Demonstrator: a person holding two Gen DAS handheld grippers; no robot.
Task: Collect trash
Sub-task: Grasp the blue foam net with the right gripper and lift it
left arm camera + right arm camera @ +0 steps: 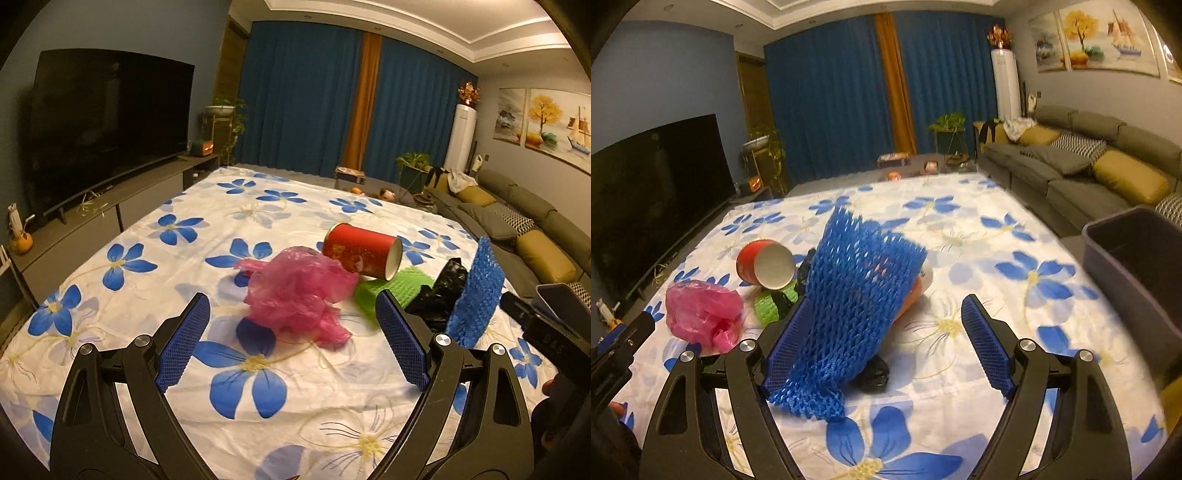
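dim living-room light fell on a flowered sheet [960, 229] strewn with trash, gathered probably for binning in the grey tub [1137, 266] at its right edge. the right gripper [886, 339] stood wide, a blue foam net [849, 314] leaning against its left finger, unpinched. the left gripper [291, 339] gaped too, empty, with a pink plastic bag [299, 291] just ahead between its fingers, beside a red paper cup [362, 254].

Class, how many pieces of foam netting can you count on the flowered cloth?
2: blue netting leaning on one right hand-held gripper finger; green netting under the red tube. Others may be hidden.
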